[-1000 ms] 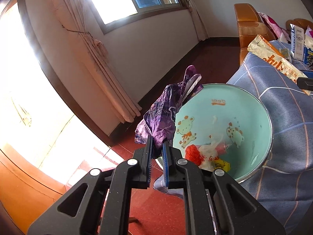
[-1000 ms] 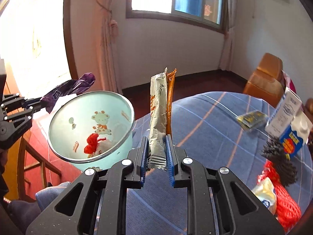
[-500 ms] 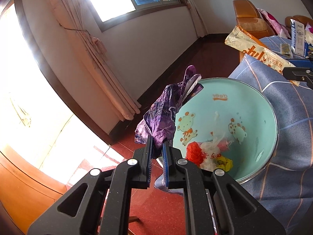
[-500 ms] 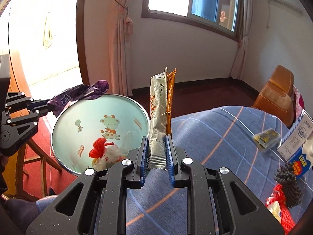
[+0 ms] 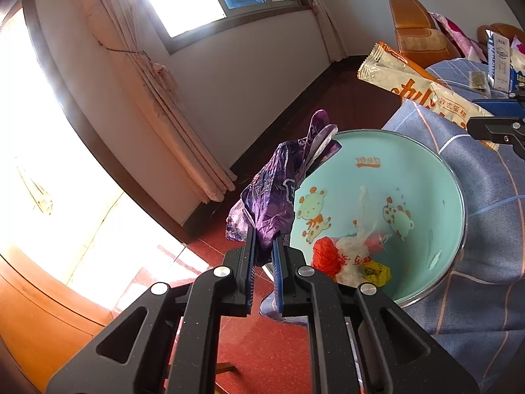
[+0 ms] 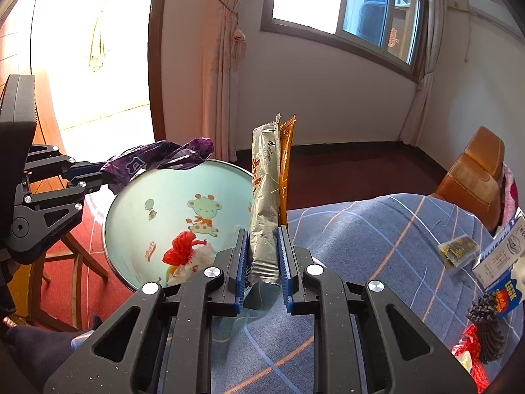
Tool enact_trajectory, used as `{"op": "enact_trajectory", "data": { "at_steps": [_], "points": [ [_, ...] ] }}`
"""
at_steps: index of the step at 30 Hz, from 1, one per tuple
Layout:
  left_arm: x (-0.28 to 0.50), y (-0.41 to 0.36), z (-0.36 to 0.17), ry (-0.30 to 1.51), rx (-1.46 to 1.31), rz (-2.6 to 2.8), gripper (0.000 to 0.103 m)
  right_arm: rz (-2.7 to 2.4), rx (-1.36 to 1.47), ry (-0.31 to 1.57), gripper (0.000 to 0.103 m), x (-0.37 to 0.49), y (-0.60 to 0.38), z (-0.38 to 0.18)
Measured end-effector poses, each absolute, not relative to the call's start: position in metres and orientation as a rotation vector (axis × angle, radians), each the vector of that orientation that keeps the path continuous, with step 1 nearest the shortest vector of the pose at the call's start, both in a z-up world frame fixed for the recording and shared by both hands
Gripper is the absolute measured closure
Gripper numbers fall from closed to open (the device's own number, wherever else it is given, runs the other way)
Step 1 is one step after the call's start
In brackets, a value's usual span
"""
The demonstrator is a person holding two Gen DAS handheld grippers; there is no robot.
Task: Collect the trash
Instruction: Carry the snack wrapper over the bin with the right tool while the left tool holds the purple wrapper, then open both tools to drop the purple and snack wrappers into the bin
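Observation:
A pale green basin (image 5: 423,177) (image 6: 137,210) with cartoon animals sits at the edge of the blue checked tablecloth and holds red, white and yellow scraps (image 5: 351,259) (image 6: 183,249). My left gripper (image 5: 262,246) (image 6: 98,177) is shut on a crumpled purple plastic bag (image 5: 279,197) (image 6: 164,157) that hangs over the basin's rim. My right gripper (image 6: 262,252) is shut on the lower end of a long silver and orange snack wrapper (image 6: 267,197) (image 5: 423,95), held upright beside the basin's table-side rim.
On the tablecloth (image 6: 377,229) to the right lie a small dark packet (image 6: 457,249), a blue and white carton (image 6: 498,269), a black pine cone (image 6: 487,331) and red netting (image 6: 472,358). An orange chair (image 6: 472,177) stands behind. A wooden stool (image 6: 65,262) stands on the red floor.
The right gripper with the wrapper has shifted toward the basin, so the basin sits nearer the wrapper. The left gripper and purple bag have stayed put.

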State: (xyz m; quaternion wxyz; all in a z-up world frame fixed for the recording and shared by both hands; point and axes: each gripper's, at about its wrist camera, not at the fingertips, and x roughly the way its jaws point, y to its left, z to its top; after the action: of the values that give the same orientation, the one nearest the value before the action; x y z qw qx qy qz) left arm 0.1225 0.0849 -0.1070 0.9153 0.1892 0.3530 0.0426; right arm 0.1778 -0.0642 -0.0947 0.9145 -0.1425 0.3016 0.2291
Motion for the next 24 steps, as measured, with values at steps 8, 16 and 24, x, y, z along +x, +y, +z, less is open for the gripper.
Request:
{"op": "enact_trajectory", "data": {
  "at_steps": [8,16,24],
  "points": [
    [0.1223,0.0893,-0.1051,0.730,0.369,0.080,0.094,0.476,-0.295,0.619,0.084,0.1767,-0.0615,-0.0937],
    [0.1218,0.0896,-0.1047,0.730,0.368,0.077,0.094,0.477,-0.296,0.617,0.084,0.1762,-0.0613,-0.0933],
    [0.1227,0.0908,-0.1042,0.733,0.363,0.072,0.091,0.488,-0.299,0.620,0.084,0.1756,-0.0590,-0.0938]
  ]
}}
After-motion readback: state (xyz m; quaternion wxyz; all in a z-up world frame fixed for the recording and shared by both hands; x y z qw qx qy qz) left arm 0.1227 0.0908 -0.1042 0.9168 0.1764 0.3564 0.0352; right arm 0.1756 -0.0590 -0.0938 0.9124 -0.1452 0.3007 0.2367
